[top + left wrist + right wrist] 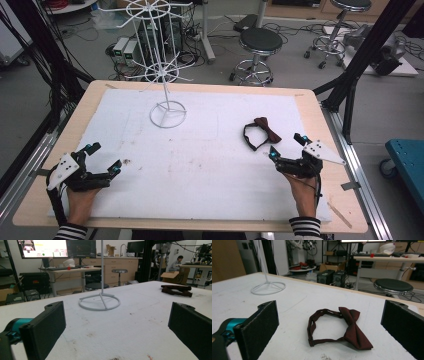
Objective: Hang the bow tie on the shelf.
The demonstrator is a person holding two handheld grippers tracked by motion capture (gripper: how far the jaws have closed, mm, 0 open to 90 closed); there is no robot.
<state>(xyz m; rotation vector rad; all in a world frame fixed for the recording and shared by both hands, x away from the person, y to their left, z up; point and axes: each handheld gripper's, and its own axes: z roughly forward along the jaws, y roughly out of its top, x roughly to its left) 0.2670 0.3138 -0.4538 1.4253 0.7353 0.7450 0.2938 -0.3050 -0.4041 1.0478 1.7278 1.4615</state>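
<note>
We hold the left tool (103,158) low over the near left corner of the tabletop (310,107), its jaws spread wide with nothing between them. In the left gripper view the two black pads frame bare white mat (140,322), lightly stained with brown flecks, and neither pad touches anything but air.

We hold the right tool (286,146) at the near right side, its jaws likewise spread wide and empty. Just beyond its tips lies a dark red bow tie (339,326) with its strap looped into a ring; it rests flat on the mat, apart from both pads. In the right gripper view it sits between the jaws but farther out, with the bow toward the right and the loop toward the left. Nothing lies between this tool and the bow tie.

Farther back, toward the middle of the far edge, stands a white wire display rack (165,70) on a ring base, upright, well apart from both tools and from the bow tie. Past the tabletop we see black round stools (260,42), cables and boxes on the floor.
</note>
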